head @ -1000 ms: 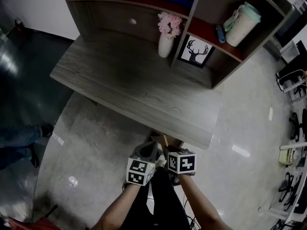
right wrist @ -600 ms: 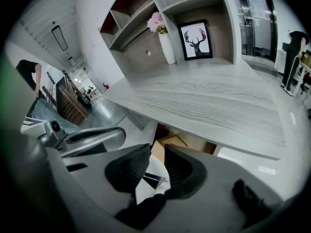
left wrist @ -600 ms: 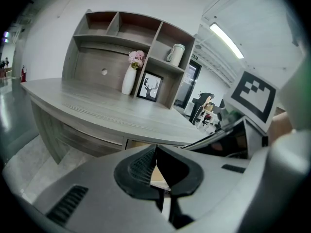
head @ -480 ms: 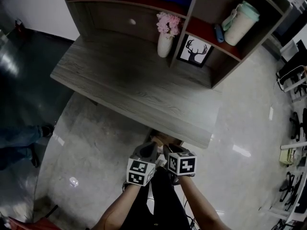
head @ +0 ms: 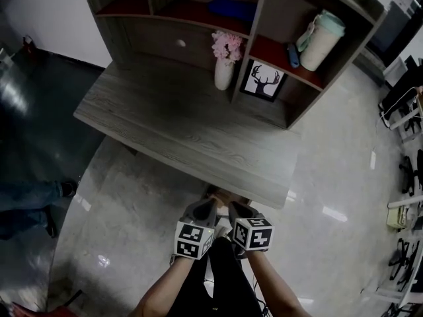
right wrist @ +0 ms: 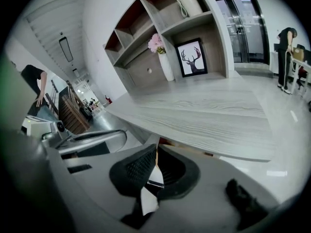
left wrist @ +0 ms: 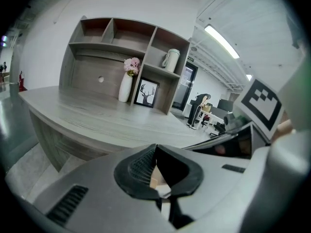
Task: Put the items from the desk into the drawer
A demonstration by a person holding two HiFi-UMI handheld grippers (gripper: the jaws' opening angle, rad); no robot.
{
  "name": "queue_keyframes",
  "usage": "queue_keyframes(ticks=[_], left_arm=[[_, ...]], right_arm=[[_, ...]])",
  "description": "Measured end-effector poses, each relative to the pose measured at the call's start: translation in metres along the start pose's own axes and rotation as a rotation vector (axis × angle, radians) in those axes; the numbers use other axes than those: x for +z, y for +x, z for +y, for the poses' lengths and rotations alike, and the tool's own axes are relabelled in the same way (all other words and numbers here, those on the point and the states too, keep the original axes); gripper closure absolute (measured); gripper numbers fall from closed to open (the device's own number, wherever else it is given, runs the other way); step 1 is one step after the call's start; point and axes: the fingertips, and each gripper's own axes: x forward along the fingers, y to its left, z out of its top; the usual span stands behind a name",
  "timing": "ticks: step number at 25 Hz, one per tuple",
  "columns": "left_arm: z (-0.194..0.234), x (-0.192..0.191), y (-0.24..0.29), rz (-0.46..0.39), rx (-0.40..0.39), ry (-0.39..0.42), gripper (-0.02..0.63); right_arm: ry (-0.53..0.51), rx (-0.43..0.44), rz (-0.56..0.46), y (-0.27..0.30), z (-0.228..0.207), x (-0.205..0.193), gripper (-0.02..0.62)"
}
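Jaws on my left gripper [left wrist: 155, 146] meet tip to tip, my right gripper's [right wrist: 156, 149] have just been closing on nothing, both just off the desk's [head: 185, 132] near edge.

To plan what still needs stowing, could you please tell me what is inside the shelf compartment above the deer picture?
On its red floor are a pale lidded cup and a small blue item beside it. The corner behind the cup is covered.
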Motion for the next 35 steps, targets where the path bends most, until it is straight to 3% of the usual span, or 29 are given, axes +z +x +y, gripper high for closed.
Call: queue_keyframes(ticks=[6,11,18,22,35], left_arm=[[-0.006,0.031,-0.016,-0.042,-0.004,0.025,0.595],[-0.017,0.079,-0.045,-0.101,-0.015,0.068,0.595],[-0.041,0.127,-0.09,-0.189,-0.05,0.147,0.595],[-0.052,0.133,-0.102,-0.209,-0.069,0.188,0.595],[-0.054,0.14,-0.109,-0.23,-0.058,0.212,0.595]], right_arm=[[-0.03,0.013,-0.143,-0.029,0.008,0.037,0.583],[-0.039,0.058,-0.372,-0.084,0.028,0.094,0.583],[-0.221,-0.004,-0.636,-0.173,0.054,0.138,0.583],[-0.274,-0.044,-0.683,-0.193,0.058,0.139,0.584],[-0.29,-0.066,-0.671,-0.199,0.056,0.142,0.584]])
